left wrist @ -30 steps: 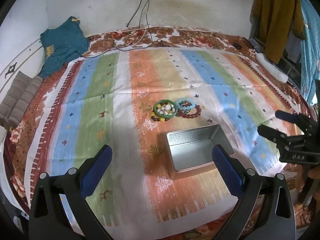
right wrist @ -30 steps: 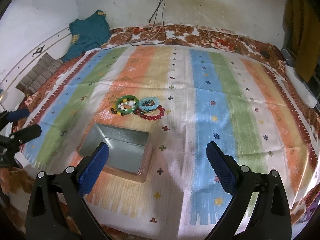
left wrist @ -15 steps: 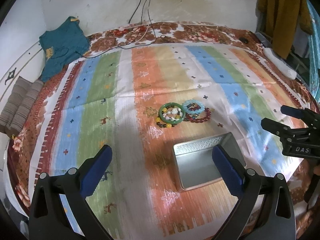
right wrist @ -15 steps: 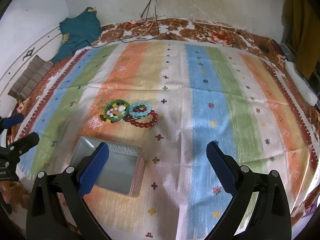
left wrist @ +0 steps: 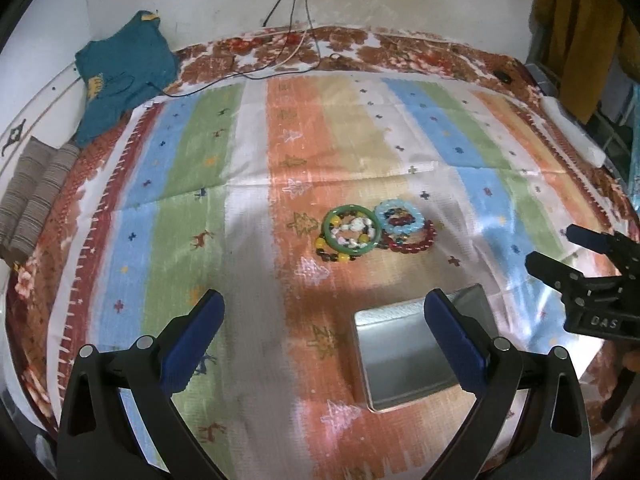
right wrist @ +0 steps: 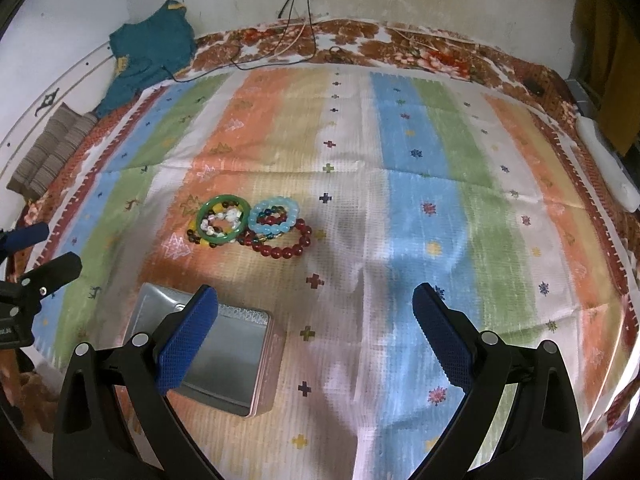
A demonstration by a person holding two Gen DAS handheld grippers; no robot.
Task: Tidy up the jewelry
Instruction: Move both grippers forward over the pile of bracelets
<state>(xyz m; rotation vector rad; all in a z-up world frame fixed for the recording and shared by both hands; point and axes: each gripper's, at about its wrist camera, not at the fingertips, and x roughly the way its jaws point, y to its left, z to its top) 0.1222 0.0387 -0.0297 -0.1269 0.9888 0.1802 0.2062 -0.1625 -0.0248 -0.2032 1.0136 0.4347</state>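
Note:
A pile of bracelets lies on the striped cloth: a green bangle (left wrist: 351, 230) (right wrist: 223, 219), a light blue bead bracelet (left wrist: 399, 217) (right wrist: 273, 216), a dark red bead bracelet (left wrist: 416, 242) (right wrist: 285, 245), and a yellow-and-brown bead one (left wrist: 332, 251). An open silver tin (left wrist: 408, 356) (right wrist: 216, 348) sits in front of the pile. My left gripper (left wrist: 324, 340) is open and empty, hovering near the tin's left. My right gripper (right wrist: 316, 336) is open and empty, right of the tin. Each gripper shows in the other's view, the right (left wrist: 560, 252) and the left (right wrist: 44, 248).
A teal garment (left wrist: 124, 72) lies at the back left corner. Folded brown striped cloths (left wrist: 32, 192) sit at the left edge. Cables (left wrist: 288, 52) hang from the wall onto the bed. A white object (right wrist: 608, 160) lies along the right edge.
Both grippers have moved forward and lower over the cloth; the bracelets and tin appear closer. The tin and bracelets have not moved on the cloth. Both grippers stay open.

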